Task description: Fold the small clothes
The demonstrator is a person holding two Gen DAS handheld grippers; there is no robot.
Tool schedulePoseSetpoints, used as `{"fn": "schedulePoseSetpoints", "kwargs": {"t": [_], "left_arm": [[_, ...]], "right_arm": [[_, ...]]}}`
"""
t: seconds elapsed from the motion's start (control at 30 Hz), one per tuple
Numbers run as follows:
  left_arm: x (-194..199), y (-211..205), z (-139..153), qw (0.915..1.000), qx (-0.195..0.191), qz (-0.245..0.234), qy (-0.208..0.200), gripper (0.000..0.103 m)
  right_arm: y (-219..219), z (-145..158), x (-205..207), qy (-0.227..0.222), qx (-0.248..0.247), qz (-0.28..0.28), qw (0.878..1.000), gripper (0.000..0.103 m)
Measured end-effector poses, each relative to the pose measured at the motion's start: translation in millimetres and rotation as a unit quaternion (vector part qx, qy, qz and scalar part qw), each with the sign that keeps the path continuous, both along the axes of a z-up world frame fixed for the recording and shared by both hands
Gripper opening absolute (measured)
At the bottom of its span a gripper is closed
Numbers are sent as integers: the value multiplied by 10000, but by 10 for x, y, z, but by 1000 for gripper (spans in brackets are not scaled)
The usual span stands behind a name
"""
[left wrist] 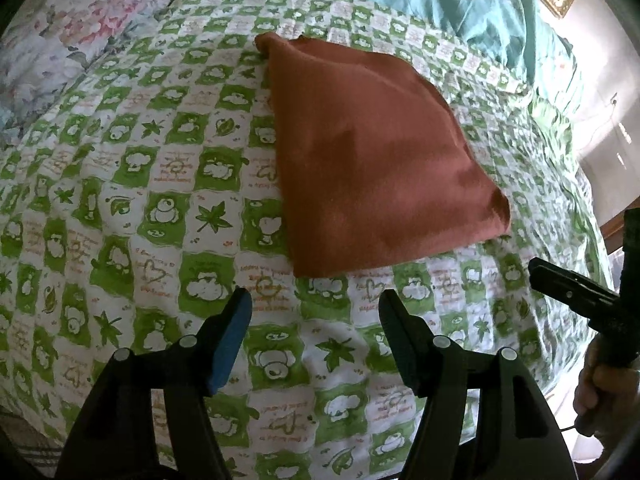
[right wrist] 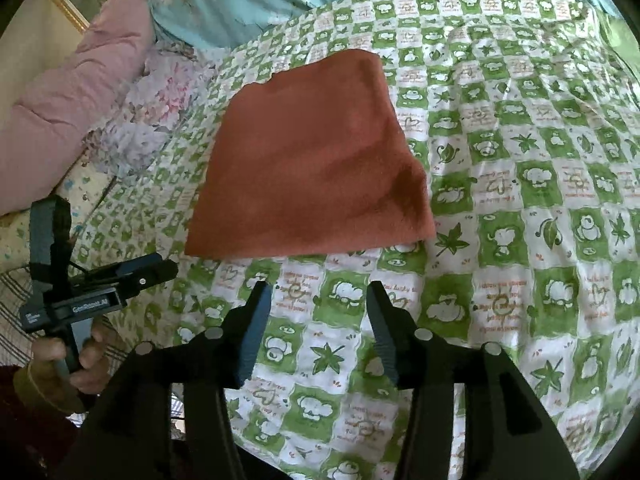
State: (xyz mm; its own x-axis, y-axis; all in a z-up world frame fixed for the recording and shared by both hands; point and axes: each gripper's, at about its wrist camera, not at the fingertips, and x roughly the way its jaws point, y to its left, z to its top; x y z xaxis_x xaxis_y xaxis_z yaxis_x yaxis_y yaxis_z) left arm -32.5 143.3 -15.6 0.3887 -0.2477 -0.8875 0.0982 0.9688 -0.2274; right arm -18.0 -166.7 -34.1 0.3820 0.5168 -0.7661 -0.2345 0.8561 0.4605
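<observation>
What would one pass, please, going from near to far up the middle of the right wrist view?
Right claw → green checked bedspread → rust-red folded cloth → more bedspread → turquoise floral bedding.

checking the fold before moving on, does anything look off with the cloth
Mostly tidy: the cloth lies folded flat on the bedspread. One far corner is bunched into a small knot rather than lying square. Both grippers are open and off it.

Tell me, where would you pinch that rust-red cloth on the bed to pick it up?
Probably at the near right corner of the rust-red cloth, coming in low from the near side. There the folded layers meet in a thick corner that sits slightly raised off the green checked bedspread, so the open right gripper, already facing it, could slide one finger under.
</observation>
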Motion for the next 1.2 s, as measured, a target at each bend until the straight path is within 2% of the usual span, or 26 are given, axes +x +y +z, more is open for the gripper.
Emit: {"fn": "schedulePoseSetpoints", "kwargs": {"t": [0.1,0.17,0.3,0.37,0.63,0.93,1.03,1.13,1.2], "left_arm": [[38,-20,-3,10000,-5,67,37,67],[53,-36,18,10000,27,87,18,70],[79,-91,92,9987,489,45,-119,76],[117,-81,108,9981,586,72,-155,79],[402,72,119,9983,286,501,-20,79],[601,-9,159,9980,299,553,-76,80],[553,-113,195,9971,558,453,-244,82],[497,-203,207,9954,826,326,-367,82],[467,-239,223,9933,999,322,-479,83]], "right_arm": [[-7,-5,-7,-8,-24,-20,10000,53],[2,-30,11,-11,-71,9,10000,55],[38,-64,98,-38,-189,71,9998,61],[43,-49,159,-67,-177,102,9998,65],[-49,44,597,-158,-32,-63,9999,67],[0,37,870,-130,93,-8,9999,67],[43,21,829,-134,14,146,9998,69],[82,12,756,-228,-184,294,9991,81],[96,9,708,-327,-282,366,9984,85]]}}
